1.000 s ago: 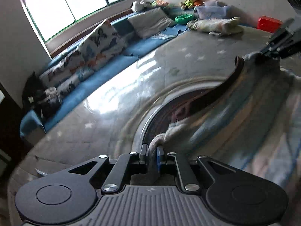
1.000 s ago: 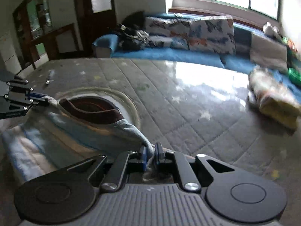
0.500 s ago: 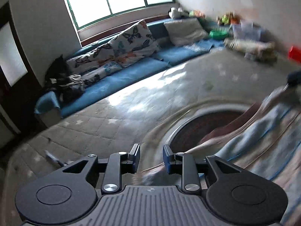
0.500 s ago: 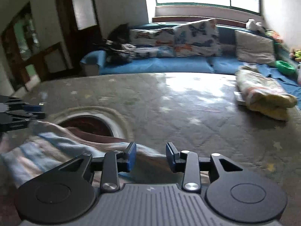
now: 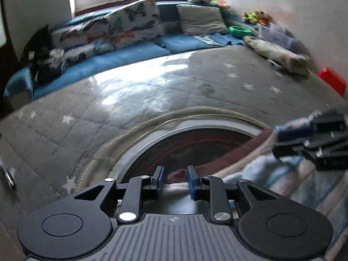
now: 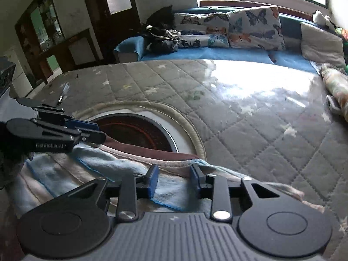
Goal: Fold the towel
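The towel (image 6: pixel 87 167), light blue and beige stripes with a brown edge band (image 5: pixel 239 154), lies folded on the grey star-quilted mat (image 6: pixel 250 141). It partly covers a round dark-red disc with a white rim (image 5: pixel 191 143). My left gripper (image 5: pixel 175 182) is open just above the towel's left end, holding nothing; in the right wrist view the left gripper (image 6: pixel 99 132) hovers over the towel's far edge. My right gripper (image 6: pixel 174 179) is open over the near right part of the towel. The right gripper (image 5: pixel 277 140) also shows open at the right of the left wrist view.
A rolled blanket (image 5: pixel 276 54) and a red box (image 5: pixel 332 82) lie at the mat's far right. A blue couch (image 6: pixel 217 53) with butterfly cushions (image 6: pixel 254 28) runs along the back under the window. A pen (image 6: pixel 63 94) lies at the mat's left edge.
One second ago both grippers were shut on the towel's edge, holding it up. Both have opened and let go, and the towel now lies on the mat.
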Demonstrator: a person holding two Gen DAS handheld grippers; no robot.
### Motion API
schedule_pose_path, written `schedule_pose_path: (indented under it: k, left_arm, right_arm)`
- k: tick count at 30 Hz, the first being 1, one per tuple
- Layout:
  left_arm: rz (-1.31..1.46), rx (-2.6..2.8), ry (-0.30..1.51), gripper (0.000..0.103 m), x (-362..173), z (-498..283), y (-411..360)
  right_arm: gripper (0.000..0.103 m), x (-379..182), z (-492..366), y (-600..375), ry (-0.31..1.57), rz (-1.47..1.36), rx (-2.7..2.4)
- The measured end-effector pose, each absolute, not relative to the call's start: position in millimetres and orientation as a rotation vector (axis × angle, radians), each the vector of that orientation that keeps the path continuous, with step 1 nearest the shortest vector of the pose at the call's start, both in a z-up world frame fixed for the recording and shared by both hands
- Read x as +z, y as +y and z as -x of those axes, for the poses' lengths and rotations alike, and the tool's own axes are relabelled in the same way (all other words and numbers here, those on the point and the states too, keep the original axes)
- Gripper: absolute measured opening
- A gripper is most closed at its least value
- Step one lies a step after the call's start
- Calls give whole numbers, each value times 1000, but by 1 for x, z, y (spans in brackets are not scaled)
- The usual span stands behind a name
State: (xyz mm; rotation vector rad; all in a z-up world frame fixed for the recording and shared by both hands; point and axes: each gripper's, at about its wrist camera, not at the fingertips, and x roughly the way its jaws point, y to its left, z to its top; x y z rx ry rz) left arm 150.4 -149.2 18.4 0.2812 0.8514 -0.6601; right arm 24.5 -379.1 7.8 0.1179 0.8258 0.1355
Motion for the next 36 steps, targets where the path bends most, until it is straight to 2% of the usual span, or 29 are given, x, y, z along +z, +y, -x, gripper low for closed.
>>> schedule_pose_path:
  k: [8, 16, 29, 36]
  left_arm:
    - [-264, -714, 818, 24, 36, -127, -150]
    - [-245, -722, 856, 25, 26, -135, -151]
    - [-289, -696, 811, 25, 24, -125, -156]
    - [-326, -635, 684, 26, 40, -86, -145]
  right_arm:
    - [25, 17, -19, -355, 778, -38, 178]
    - [25, 10, -16, -312, 792, 88, 302]
    - [27, 11, 77, -272, 853, 114, 574]
    - [28, 28, 113, -293, 813, 51, 481]
